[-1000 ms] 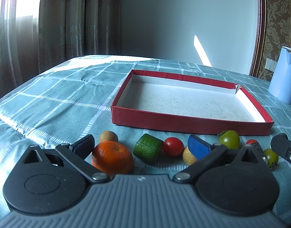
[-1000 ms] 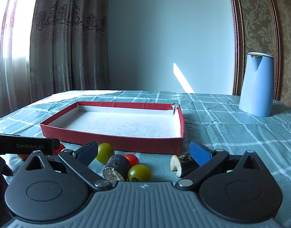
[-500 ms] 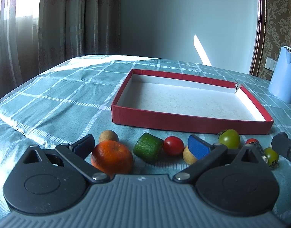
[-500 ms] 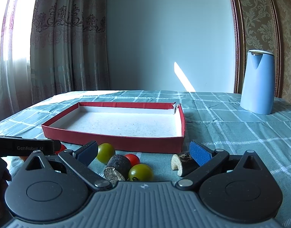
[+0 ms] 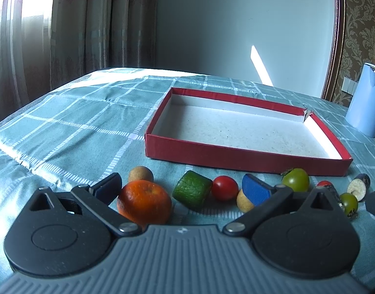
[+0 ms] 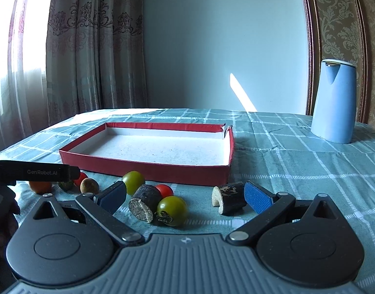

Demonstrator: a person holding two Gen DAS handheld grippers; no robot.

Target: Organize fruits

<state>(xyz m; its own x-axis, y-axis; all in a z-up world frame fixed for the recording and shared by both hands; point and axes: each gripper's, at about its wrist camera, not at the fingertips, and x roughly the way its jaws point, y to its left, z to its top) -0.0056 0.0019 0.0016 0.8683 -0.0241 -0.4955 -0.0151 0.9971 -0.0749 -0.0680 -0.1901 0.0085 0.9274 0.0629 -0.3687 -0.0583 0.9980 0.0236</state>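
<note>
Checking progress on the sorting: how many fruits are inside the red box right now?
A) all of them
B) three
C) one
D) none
D: the red box shows only its bare speckled floor, while the orange, the red tomato and the rest lie on the tablecloth in front of it.

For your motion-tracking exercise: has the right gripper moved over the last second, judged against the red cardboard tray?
Yes, slightly. In the right wrist view the red cardboard tray sits a little lower and further right than before, so the open right gripper has shifted slightly.
</note>
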